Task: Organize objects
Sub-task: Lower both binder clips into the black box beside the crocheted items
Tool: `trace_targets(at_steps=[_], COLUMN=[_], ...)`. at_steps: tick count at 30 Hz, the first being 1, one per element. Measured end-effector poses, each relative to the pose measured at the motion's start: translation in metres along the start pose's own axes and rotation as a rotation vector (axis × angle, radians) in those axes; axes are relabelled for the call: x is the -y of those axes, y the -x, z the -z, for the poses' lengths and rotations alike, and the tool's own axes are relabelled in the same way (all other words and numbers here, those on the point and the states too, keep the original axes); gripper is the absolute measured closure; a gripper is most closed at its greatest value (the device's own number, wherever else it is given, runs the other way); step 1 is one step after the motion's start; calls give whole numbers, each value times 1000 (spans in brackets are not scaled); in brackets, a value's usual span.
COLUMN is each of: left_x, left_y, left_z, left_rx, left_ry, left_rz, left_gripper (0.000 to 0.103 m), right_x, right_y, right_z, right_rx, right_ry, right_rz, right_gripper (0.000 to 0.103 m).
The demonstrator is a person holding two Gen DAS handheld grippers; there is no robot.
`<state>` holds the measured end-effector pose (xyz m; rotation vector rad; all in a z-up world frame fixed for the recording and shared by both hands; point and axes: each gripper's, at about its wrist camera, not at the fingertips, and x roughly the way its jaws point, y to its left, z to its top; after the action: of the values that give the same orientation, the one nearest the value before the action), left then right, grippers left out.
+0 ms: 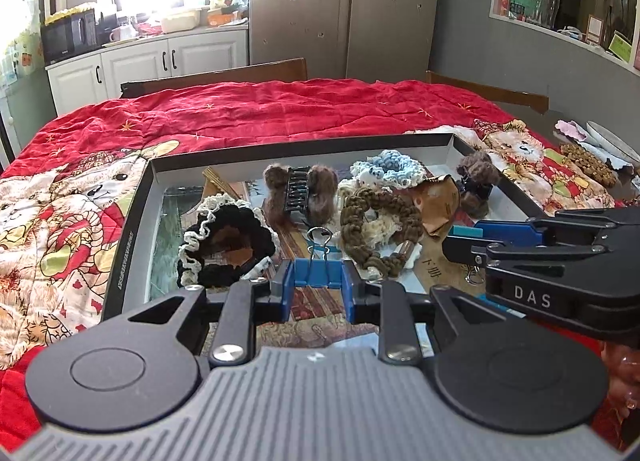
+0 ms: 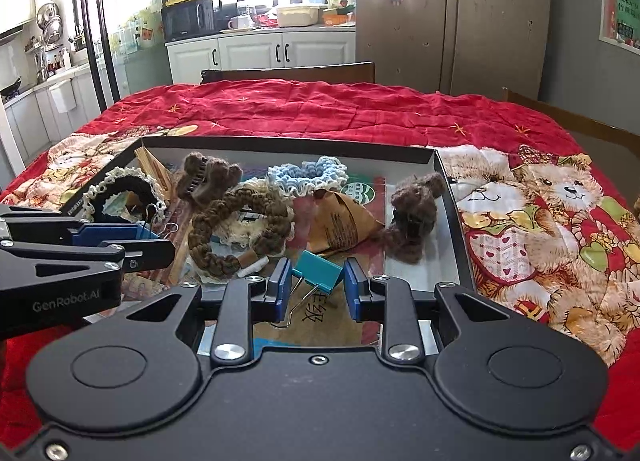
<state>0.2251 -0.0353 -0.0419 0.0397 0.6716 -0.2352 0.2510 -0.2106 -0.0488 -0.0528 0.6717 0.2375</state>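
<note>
A shallow dark box (image 1: 132,221) on the red quilt holds hair accessories and clips. My left gripper (image 1: 318,281) is shut on a blue binder clip (image 1: 318,273) over the box's near edge; the clip's wire handles point away. My right gripper (image 2: 316,281) is around a teal binder clip (image 2: 318,271) that lies tilted between its blue pads (image 2: 354,285); a small gap shows on each side, so it looks open. The box also shows in the right wrist view (image 2: 452,197).
In the box lie a black scrunchie (image 1: 224,245), a brown furry claw clip (image 1: 298,189), an olive braided scrunchie (image 1: 376,221), a blue crochet scrunchie (image 1: 390,169), a brown paper packet (image 2: 340,221) and a brown bear clip (image 2: 416,213). Chairs stand behind the table.
</note>
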Motion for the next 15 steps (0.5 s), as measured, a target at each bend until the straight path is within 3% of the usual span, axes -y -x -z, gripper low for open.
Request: trace_targets(at_steps=[15], left_x=[1], left_y=[-10], left_z=[3], left_rx=[-33], left_ry=[-16], left_rz=[-11], left_gripper=[75], right_x=[1], right_y=[-10], right_z=[0], right_rx=[-15], right_ry=[5], right_rz=[8], right_gripper=[76])
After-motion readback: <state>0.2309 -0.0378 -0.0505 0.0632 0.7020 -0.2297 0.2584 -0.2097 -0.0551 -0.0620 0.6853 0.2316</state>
